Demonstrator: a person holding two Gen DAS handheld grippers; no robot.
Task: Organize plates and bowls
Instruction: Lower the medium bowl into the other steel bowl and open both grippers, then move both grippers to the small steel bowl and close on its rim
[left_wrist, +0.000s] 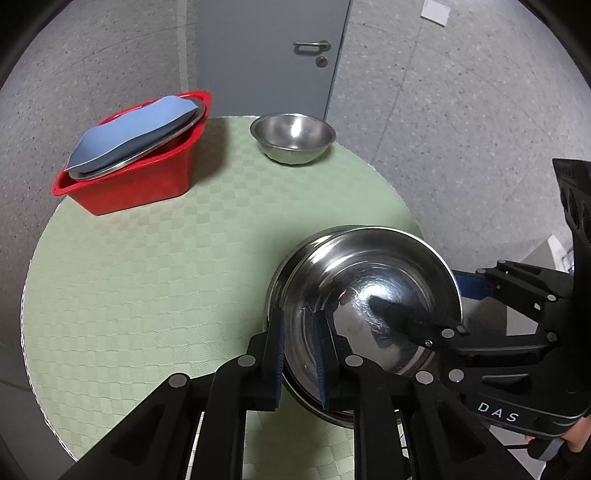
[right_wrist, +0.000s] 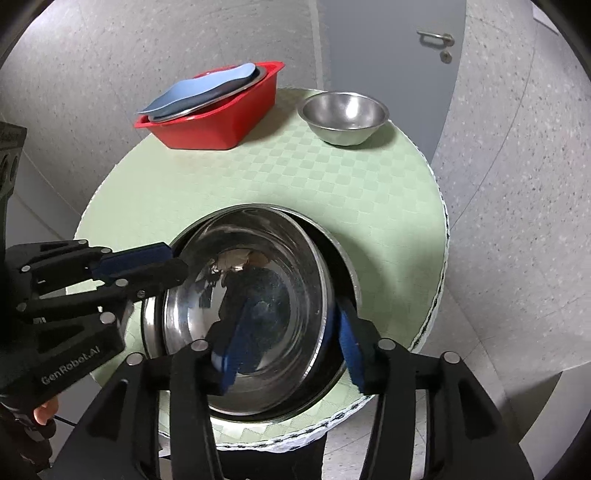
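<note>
Nearest the cameras, a large steel bowl (left_wrist: 369, 314) is seen nested inside a second steel bowl (right_wrist: 343, 258) at the near edge of the round table (left_wrist: 147, 277), with the upper one sitting slightly off centre in the lower.

The left gripper (left_wrist: 299, 354) is set over the near-left rim, one finger outside and one inside; its jaws stand narrow, but a sliver of gap appears between pads and wall, so the rim is judged to be no longer clamped. The right gripper (right_wrist: 288, 350) is spread fairly wide across the opposite rim, with a blue pad on each side of the wall and neither pressing on it.

The step in hand is judged to be the release after stacking. It would be done well if both grippers were drawn straight up and back along the rim, so that the thin lip is not snagged and the upper bowl is not tipped. The off-centre seating could be corrected with a light nudge before withdrawal.

Both bowls are polished and mirror-bright, with thin rolled lips; they are judged to be slippery and light.

Farther off, a smaller steel bowl (left_wrist: 293, 138) stands alone and upright, probably the next to be gathered. Beside it, a red tub (left_wrist: 140, 184) holds a steel plate (left_wrist: 184, 127) laid aslant, topped by a blue plate (left_wrist: 136, 133).
</note>
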